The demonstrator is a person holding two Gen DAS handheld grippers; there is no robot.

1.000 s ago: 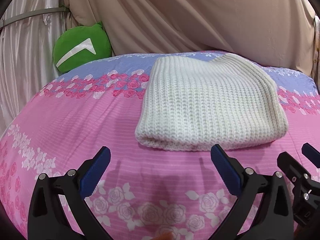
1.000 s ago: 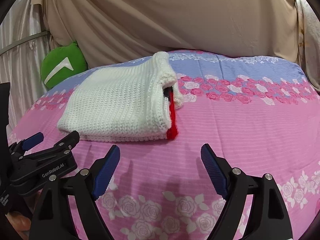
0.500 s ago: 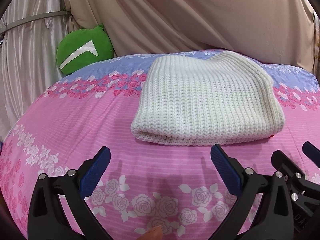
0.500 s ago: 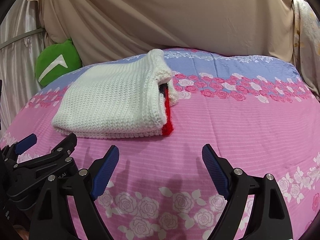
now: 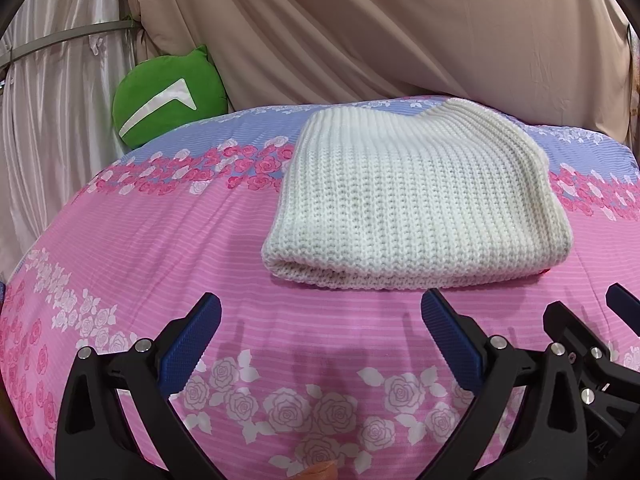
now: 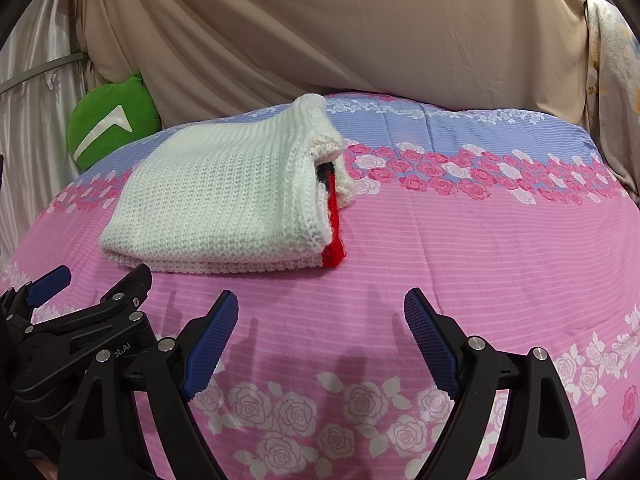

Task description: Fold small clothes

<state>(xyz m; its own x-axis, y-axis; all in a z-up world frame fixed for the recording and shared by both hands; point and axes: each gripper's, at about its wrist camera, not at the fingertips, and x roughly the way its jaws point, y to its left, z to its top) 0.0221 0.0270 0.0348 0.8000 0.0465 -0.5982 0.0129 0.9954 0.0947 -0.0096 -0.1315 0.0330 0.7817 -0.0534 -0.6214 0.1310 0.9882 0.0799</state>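
A white knitted garment (image 5: 412, 204) lies folded into a thick rectangle on the pink floral bed cover (image 5: 160, 248). In the right wrist view the garment (image 6: 224, 200) shows a red and dark strip at its open right end. My left gripper (image 5: 320, 320) is open and empty, a short way in front of the garment's near edge. My right gripper (image 6: 320, 320) is open and empty, in front of the garment's right corner. The right gripper also shows at the right edge of the left wrist view (image 5: 592, 332), and the left one at the left edge of the right wrist view (image 6: 88, 284).
A green cushion (image 5: 168, 96) with a white mark sits at the bed's far left against a beige drape (image 5: 360, 28). The cover (image 6: 480, 240) runs wide to the right of the garment. A pale curtain (image 5: 52, 112) hangs on the left.
Both grippers have drawn back and lifted a little from the garment. The garment has not moved. Both stay open.
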